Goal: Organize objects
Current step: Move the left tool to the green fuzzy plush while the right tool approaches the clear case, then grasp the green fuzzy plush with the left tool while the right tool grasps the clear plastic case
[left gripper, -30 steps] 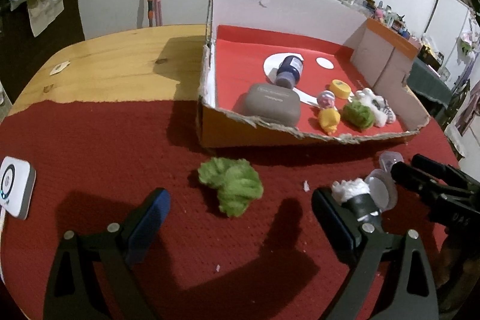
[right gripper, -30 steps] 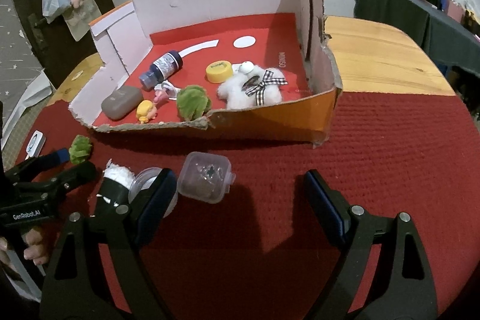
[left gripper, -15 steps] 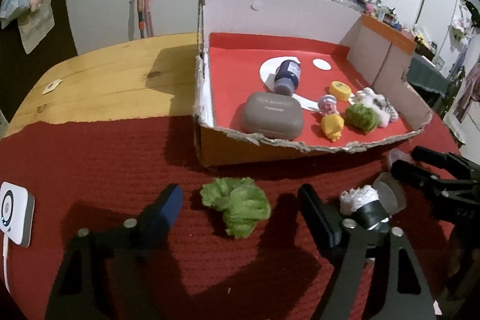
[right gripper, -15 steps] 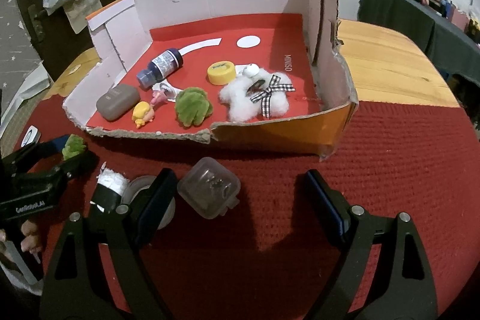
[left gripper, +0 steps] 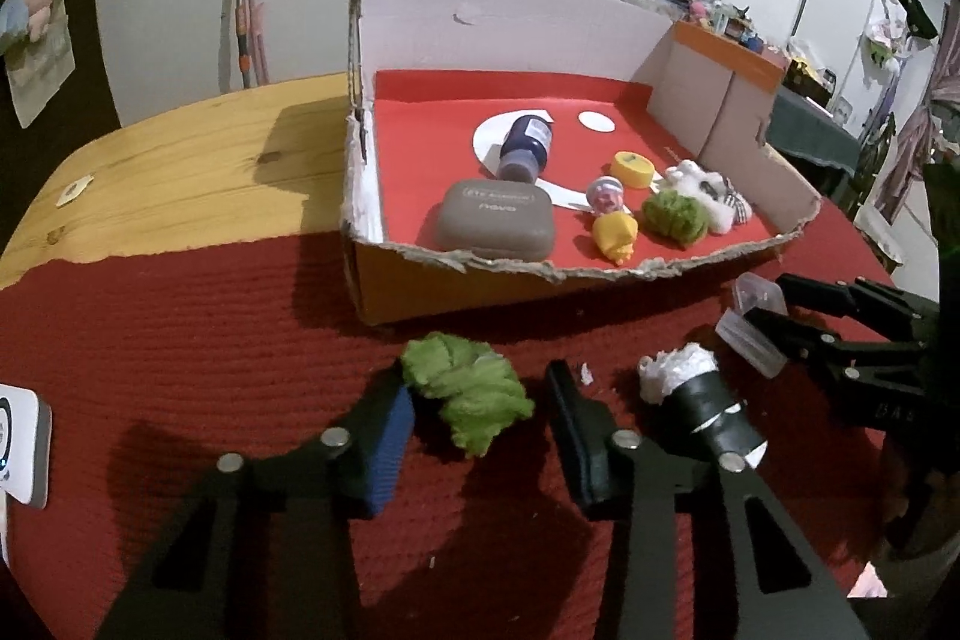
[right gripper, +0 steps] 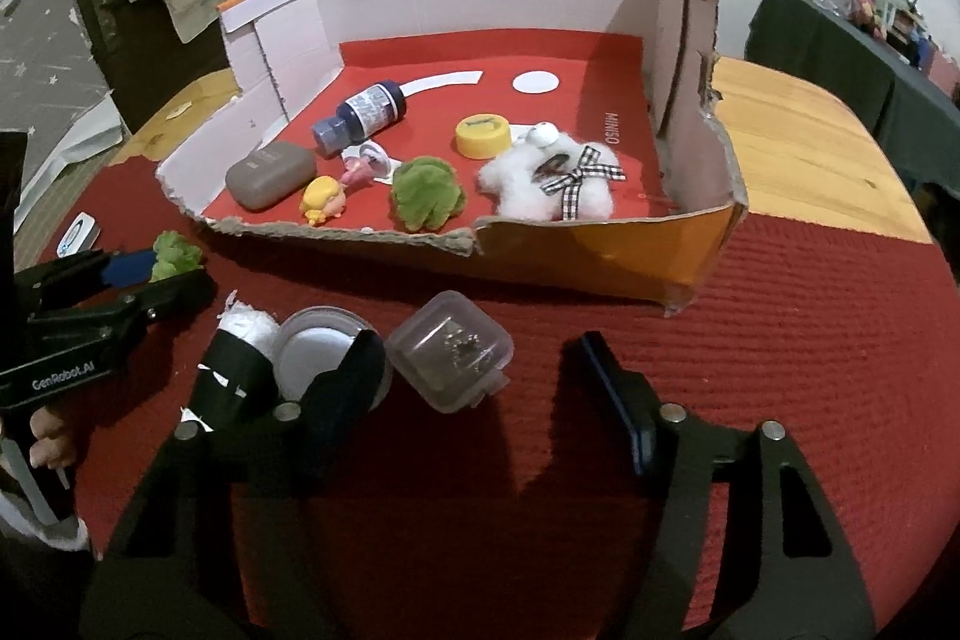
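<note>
A green fuzzy ball lies on the red cloth in front of the cardboard box. My left gripper straddles the ball with its jaws closing. The blue pad touches its left side, and a small gap remains at the right finger. In the right wrist view, a small clear plastic case sits between the fingers of my right gripper. Those jaws are closing too. The case is nearer the left finger and far from the right one. My left gripper also shows at the left of this view.
The box holds a grey case, a dark bottle, a yellow cap, a yellow doll, another green ball and a white plush. A black roll with white tissue and a round clear tub lie between the grippers. A white device sits far left.
Both pairs of jaws have narrowed: the left around the green ball, the right around the clear case. Both hands have rolled slightly. No object has moved.
</note>
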Demonstrator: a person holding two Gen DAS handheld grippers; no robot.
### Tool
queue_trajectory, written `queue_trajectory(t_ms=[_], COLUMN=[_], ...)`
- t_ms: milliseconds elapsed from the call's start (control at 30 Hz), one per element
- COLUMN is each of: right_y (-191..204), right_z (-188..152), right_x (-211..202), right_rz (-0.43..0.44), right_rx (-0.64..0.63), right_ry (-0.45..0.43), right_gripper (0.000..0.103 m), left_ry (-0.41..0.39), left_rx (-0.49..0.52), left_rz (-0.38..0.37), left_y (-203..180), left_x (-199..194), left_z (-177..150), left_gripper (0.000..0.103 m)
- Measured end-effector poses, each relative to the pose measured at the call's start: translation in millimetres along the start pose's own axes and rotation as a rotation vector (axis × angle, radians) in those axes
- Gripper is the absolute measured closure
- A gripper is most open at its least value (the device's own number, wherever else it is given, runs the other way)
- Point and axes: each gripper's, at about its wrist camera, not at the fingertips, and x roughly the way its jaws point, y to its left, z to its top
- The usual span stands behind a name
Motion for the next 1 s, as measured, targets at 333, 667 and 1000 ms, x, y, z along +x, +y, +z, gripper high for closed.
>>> queue_trajectory(t_ms=[333,667,1000], right_y=[5,13,19], right_z=[-2,1,0], right_x=[-4,-31,-43], right_rz=[0.046,0.067,0.083], right_rx=[-0.027,-0.046,-0.055], right_ry=[-0.011,-0.065,-0.088], right_gripper=[0.062,0.062,0.062], left_ry=[-0.003,-0.043,-0.055], left_rx=[0.013,0.034,0.048], left_rz=[-0.023,-0.062,-0.078], left_y=[-5,-17,-26], left_x=[-6,-24,-34], left_z=[-6,-3,-4], left_gripper=[0.075,0.075,0.075])
